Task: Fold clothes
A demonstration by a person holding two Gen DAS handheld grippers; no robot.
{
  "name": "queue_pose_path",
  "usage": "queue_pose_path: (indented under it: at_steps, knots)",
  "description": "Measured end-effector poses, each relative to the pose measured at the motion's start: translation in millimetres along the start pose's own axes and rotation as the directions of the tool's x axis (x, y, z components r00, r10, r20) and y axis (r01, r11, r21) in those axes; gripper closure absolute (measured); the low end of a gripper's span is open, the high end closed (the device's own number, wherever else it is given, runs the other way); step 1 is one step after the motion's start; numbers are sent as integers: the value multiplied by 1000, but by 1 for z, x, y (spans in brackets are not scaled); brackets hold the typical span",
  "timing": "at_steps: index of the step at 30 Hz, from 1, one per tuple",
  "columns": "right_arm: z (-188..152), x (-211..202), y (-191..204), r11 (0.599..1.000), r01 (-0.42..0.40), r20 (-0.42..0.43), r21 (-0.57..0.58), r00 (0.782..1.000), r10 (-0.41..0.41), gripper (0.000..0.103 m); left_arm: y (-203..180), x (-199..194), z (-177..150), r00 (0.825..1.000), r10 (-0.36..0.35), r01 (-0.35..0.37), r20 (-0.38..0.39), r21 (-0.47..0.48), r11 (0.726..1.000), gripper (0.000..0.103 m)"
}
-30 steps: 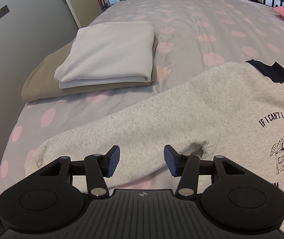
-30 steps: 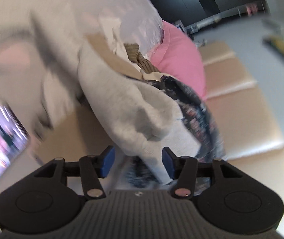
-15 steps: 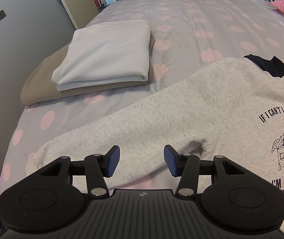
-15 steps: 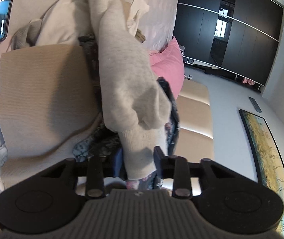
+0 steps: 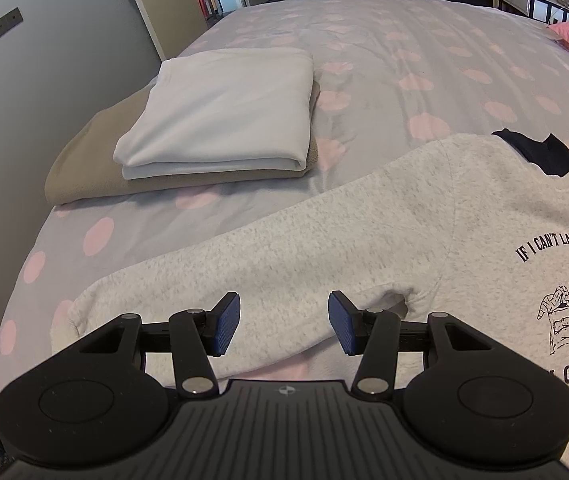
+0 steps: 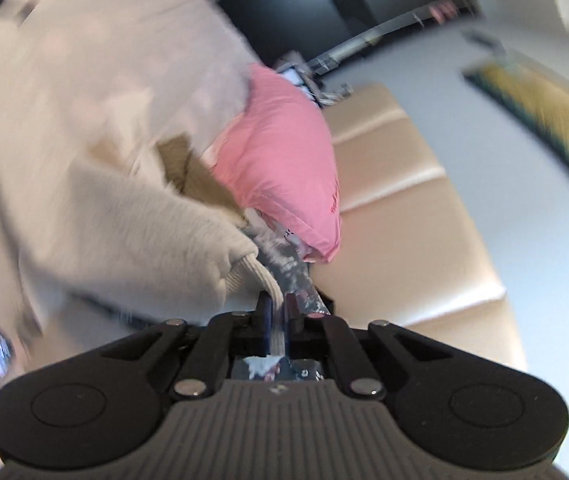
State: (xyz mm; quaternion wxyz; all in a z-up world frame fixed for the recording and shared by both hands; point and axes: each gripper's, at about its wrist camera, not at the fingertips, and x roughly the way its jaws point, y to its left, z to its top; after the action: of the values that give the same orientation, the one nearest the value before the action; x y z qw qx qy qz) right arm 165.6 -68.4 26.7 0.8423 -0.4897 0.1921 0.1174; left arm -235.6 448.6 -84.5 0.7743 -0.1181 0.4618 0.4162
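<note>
Pinching sweatshirt cuff in right jaws, left jaws wide over sleeve

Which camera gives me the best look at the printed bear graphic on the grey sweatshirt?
The left wrist view. It shows the light grey fleece sweatshirt lying flat on the bed, with the dark printed bear graphic sharp, though the frame edge cuts it off. The right wrist view is motion-blurred and shows only a ribbed cuff clamped in the right tongs, no print.
</note>
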Motion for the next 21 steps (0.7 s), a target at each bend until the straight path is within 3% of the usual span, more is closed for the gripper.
queue_pose_path:
  at_steps: [3,8,11,17,19,21]
  knots:
    - [8,26,-29,986,8,-96,168,995,8,97,-1,0,-1,1000,0,0,1,8,1000,56]
    - [-4,93,-59,903,28,-259,428,961,93,97,-6,6,0,1000,21,-20,-13,31,999,56]
    - [-7,126,-53,890,41,-292,455,951,105,97,-9,9,1,999,33,-32,-21,45,998,56]
    - [-4,161,-52,882,41,-284,469,953,107,95,-18,17,2,998,56,-53,-33,87,995,56]
    - [-5,161,-55,876,47,-275,480,956,99,86,-24,19,2,998,62,-58,-32,111,992,56]
    - [-7,159,-59,870,60,-264,489,961,82,66,-29,19,1,998,64,-59,-29,132,989,56]
